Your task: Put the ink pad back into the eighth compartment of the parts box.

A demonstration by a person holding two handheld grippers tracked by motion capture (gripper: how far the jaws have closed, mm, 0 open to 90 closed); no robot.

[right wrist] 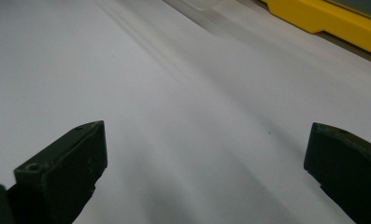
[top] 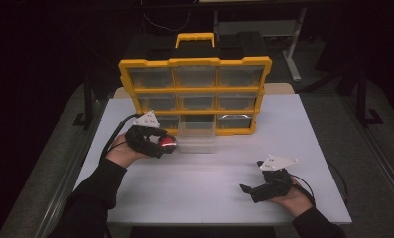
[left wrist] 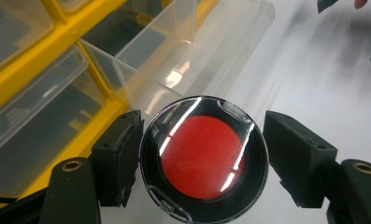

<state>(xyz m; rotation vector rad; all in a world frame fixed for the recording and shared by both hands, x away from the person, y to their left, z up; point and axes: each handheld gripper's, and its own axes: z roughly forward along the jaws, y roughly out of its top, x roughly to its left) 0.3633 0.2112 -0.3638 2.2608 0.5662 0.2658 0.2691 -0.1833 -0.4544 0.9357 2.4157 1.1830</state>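
Observation:
A round disc, red in the middle with a black rim and a clear cover, sits between the jaws of my left gripper, which is shut on it. In the high view that gripper holds the disc just left of a clear drawer pulled out of the bottom row of a yellow organizer. The left gripper view shows the drawer lying beyond the disc, with nothing visible inside. My right gripper rests open low over the white table at the front right, its jaws wide apart over bare surface.
The organizer stands upright at the table's back, with three rows of clear drawers and a yellow carry handle. Cables trail from both grippers. The table's edges drop to a dark floor on all sides.

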